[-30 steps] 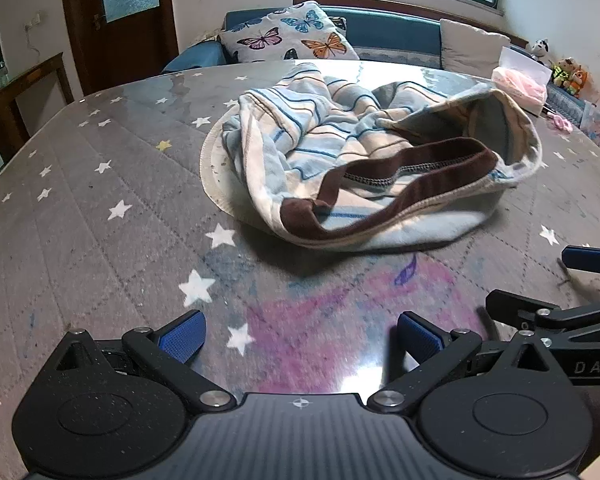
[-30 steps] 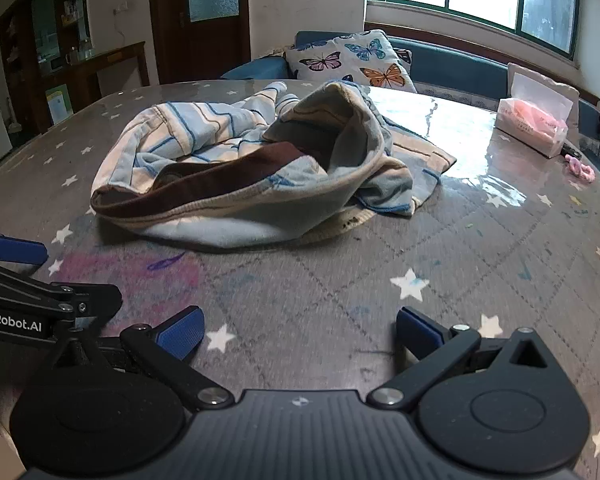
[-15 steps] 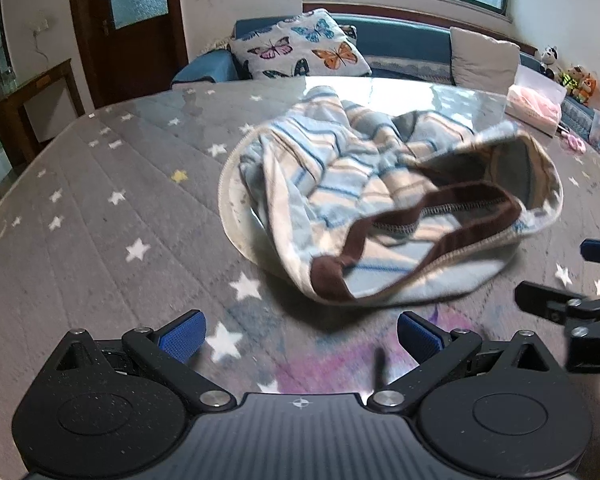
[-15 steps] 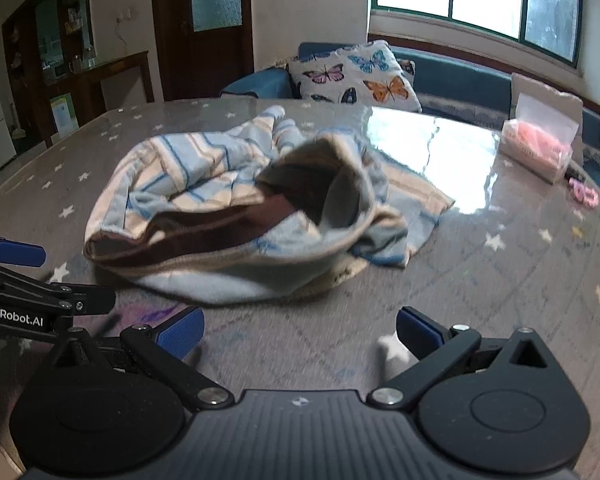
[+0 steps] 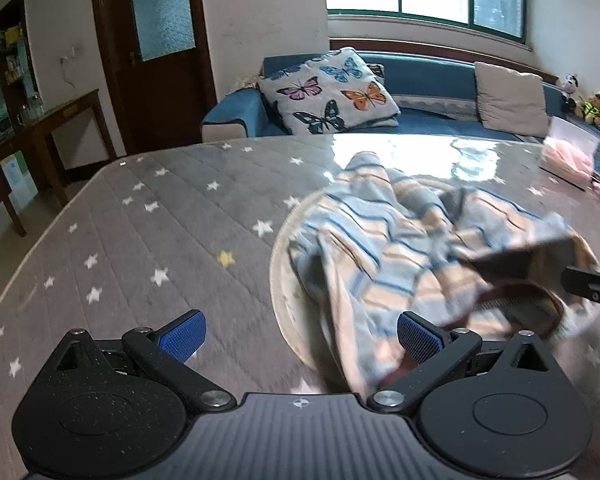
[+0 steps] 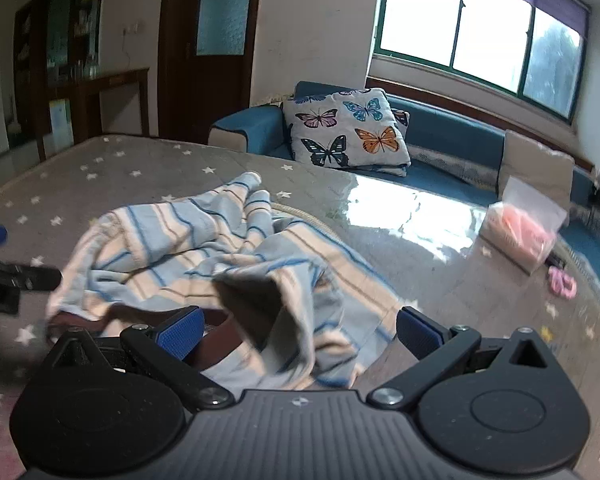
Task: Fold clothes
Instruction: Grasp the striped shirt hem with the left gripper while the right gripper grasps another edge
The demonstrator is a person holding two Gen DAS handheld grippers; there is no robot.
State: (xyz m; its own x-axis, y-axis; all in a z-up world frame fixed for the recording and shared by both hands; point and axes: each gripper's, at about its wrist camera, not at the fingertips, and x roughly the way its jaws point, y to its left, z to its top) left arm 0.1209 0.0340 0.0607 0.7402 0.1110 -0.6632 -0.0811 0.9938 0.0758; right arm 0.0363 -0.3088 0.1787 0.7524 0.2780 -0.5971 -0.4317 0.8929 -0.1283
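Left gripper (image 5: 300, 334) jaws spread wide, nothing between them. Its right blue pad (image 5: 418, 336) sits over the near-left edge of the garment (image 5: 400, 248); left pad (image 5: 182, 336) over bare table (image 5: 160, 240). Whether the pad touches cloth, can't tell.

Right gripper (image 6: 298, 332) also spread wide, gripping nothing. The garment's (image 6: 204, 248) near edge lies between its pads, brown band (image 6: 220, 330) just beside the left pad (image 6: 180, 332). Contact unclear, frame blurred there.

Garment: crumpled, light blue and cream stripes with thin darker blue lines, dark brown band along the near opening, cream rounded hem on the left side in the left view. One fold stands up, showing a dark inside. It's a heap, no clear long axis; spreads roughly left-right across the table, with one narrow striped end pointing to the far side. Opening faces near, toward the grippers.

Sits on the grey star-print table, right of centre in the left view, centre-left in the right view.

Far right on the table: clear bag with pink contents (image 6: 520, 228). Beyond the table: blue sofa (image 6: 452, 132) with butterfly pillow (image 6: 346, 132).
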